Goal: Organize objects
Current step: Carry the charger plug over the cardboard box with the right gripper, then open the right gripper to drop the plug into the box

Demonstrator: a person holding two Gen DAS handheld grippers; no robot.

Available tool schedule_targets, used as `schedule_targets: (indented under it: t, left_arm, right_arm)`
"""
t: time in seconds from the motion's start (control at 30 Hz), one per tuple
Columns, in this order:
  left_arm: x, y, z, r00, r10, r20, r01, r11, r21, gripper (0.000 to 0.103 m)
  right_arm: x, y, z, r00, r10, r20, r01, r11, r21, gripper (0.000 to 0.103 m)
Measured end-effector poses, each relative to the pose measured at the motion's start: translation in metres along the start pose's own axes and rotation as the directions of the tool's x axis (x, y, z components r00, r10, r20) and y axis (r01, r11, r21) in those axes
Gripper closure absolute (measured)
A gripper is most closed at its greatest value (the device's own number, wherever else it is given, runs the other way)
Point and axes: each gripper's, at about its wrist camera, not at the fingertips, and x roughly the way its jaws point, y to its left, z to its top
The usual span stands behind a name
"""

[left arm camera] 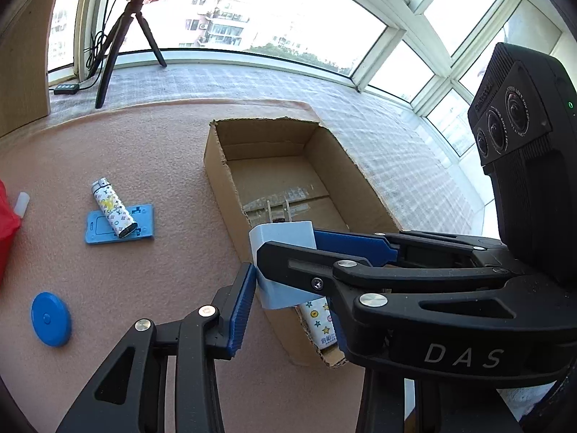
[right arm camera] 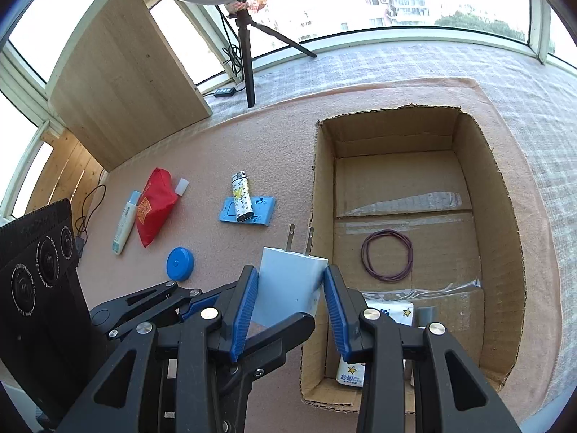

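A white two-prong charger hangs just over the near left rim of an open cardboard box. My right gripper is shut on it, with both blue pads pressed against its sides. My left gripper reaches in from the left at the charger's lower part. Its left pad touches the charger's edge, and its other finger is hidden behind the right gripper. A purple rubber band and a star-printed packet lie in the box.
On the pink mat, left of the box, a patterned lighter rests on a blue card. Nearby are a blue disc, a red pouch and a white tube. A tripod stands by the window.
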Motion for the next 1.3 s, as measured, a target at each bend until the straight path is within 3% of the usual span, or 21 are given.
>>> schedule_targets:
  t: [0.37,0.67,0.77,0.83,0.87,0.93,1.3]
  left_arm:
    - [0.066,-0.038,0.020,0.996,-0.044,-0.075,0.049,0.997,0.058,0.062]
    - [0.091,-0.051,0.023,0.993,-0.045,-0.108,0.054,0.996,0.076,0.061]
    - [0.091,-0.053,0.022,0.993,-0.032,-0.111,0.042,0.996,0.082,0.057]
    - [0.089,-0.053,0.022,0.994,-0.023,-0.111,0.033,0.996,0.081,0.045]
    - [0.087,-0.052,0.022,0.994,-0.016,-0.107,0.024,0.997,0.079,0.040]
    - [0.085,-0.051,0.022,0.994,-0.012,-0.109,0.020,0.997,0.076,0.038]
    - [0.040,-0.026,0.011,0.998,0.004,-0.057,-0.001,0.999,0.048,0.038]
  right_arm:
    - [-0.005,-0.070,0.001,1.000,-0.028,-0.003,0.028,0.993,0.118,0.068]
    - [-0.004,-0.092,-0.003,1.000,-0.028,-0.010,0.029,0.988,0.154,0.068]
    - [-0.005,-0.094,-0.003,1.000,-0.030,-0.007,0.030,0.987,0.158,0.068]
    - [-0.004,-0.095,-0.004,0.999,-0.042,-0.007,0.043,0.985,0.168,0.060]
    - [-0.004,-0.096,-0.004,0.999,-0.047,-0.003,0.047,0.983,0.176,0.050]
    - [-0.006,-0.097,-0.004,0.999,-0.052,0.007,0.050,0.981,0.189,0.044]
    - [-0.015,-0.078,-0.005,0.995,-0.085,0.059,0.072,0.979,0.192,0.043]
